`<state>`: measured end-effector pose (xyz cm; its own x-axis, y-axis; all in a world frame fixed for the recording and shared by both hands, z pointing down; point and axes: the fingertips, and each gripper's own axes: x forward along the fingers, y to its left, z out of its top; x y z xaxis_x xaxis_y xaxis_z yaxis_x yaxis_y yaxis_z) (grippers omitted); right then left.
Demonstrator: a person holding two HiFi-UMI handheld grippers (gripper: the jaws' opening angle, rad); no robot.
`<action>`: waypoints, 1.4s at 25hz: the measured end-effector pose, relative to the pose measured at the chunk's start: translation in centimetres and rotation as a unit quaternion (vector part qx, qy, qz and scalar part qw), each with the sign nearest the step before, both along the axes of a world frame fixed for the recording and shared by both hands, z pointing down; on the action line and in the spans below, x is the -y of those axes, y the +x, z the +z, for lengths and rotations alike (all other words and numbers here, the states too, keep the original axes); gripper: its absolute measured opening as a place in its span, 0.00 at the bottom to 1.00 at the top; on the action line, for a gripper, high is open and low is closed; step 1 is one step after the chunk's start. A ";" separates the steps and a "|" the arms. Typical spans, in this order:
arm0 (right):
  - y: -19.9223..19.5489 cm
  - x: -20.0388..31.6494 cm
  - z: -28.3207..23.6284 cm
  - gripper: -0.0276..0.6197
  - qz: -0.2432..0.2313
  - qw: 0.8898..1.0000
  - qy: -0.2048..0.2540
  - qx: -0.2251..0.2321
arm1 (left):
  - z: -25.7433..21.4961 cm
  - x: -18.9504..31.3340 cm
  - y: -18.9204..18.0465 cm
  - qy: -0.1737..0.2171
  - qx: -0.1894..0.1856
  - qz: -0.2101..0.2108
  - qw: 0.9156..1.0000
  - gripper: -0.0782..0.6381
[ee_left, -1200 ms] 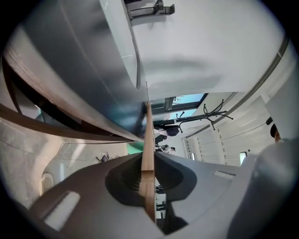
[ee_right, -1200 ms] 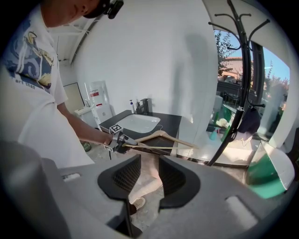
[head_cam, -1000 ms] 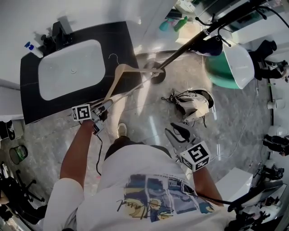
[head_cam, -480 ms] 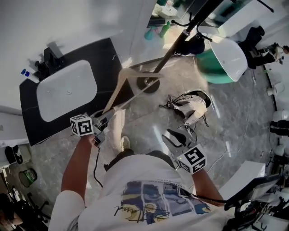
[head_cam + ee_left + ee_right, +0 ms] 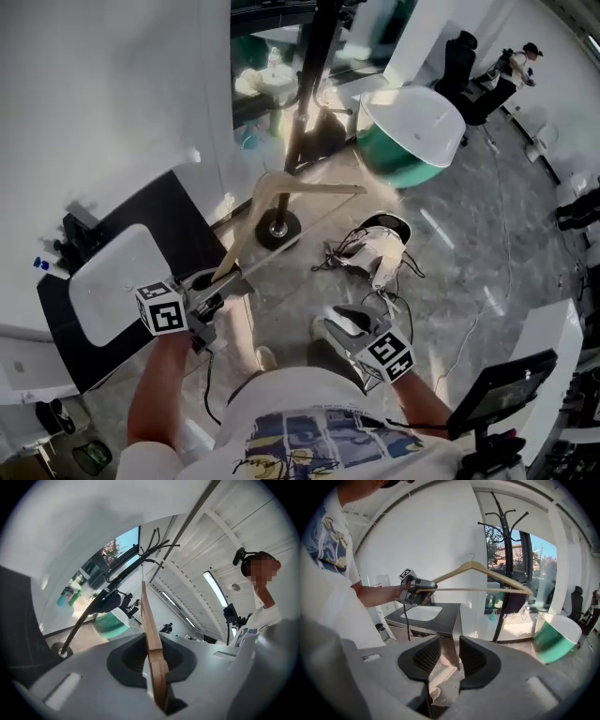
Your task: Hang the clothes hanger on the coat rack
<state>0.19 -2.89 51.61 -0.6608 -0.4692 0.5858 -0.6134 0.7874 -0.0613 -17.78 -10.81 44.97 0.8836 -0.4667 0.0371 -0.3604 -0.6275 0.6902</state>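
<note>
A wooden clothes hanger (image 5: 251, 217) with a wire hook is held level in the air by one arm end. My left gripper (image 5: 208, 298) is shut on that end, and the wood (image 5: 153, 645) runs straight out between its pads. The black coat rack (image 5: 310, 82) stands beyond the hanger, its base (image 5: 276, 228) on the floor. Its top hooks (image 5: 159, 550) are above and past the hanger's hook. In the right gripper view the hanger (image 5: 487, 573) hangs in front of the coat rack (image 5: 502, 536), apart from it. My right gripper (image 5: 343, 322) is low at my side, open, nothing between its pads (image 5: 426, 656).
A black vanity (image 5: 192, 220) with a white basin (image 5: 108, 281) stands left of the rack. A white and green tub (image 5: 411, 131) is behind the rack on the right. Shoes (image 5: 380, 246) lie on the marble floor. People (image 5: 520, 56) are far off at the back right.
The left gripper has lifted the hanger up from over the vanity toward the coat rack and rolled it. The right gripper has shifted a little. My view has tilted up.
</note>
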 end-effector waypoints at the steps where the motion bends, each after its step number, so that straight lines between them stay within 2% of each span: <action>1: 0.5 0.3 0.0 0.23 0.002 1.000 0.003 0.002 | -1.4 0.5 0.9 0.011 0.001 0.008 1.000 0.15; 9: 4.3 5.2 -0.8 0.23 0.005 0.999 0.023 0.027 | -10.0 6.4 7.3 0.082 0.006 0.050 0.995 0.15; 19: 10.0 12.8 -1.0 0.23 -0.001 0.998 0.035 0.047 | -15.5 14.7 12.7 0.123 0.016 0.052 0.991 0.15; 26: 12.9 16.7 -0.4 0.23 -0.007 0.998 0.029 0.057 | -17.0 20.6 13.3 0.130 0.011 0.033 0.991 0.15; 35: 16.7 21.0 -1.0 0.23 -0.018 0.998 0.035 0.046 | -14.8 25.6 11.5 0.130 0.050 -0.020 0.990 0.15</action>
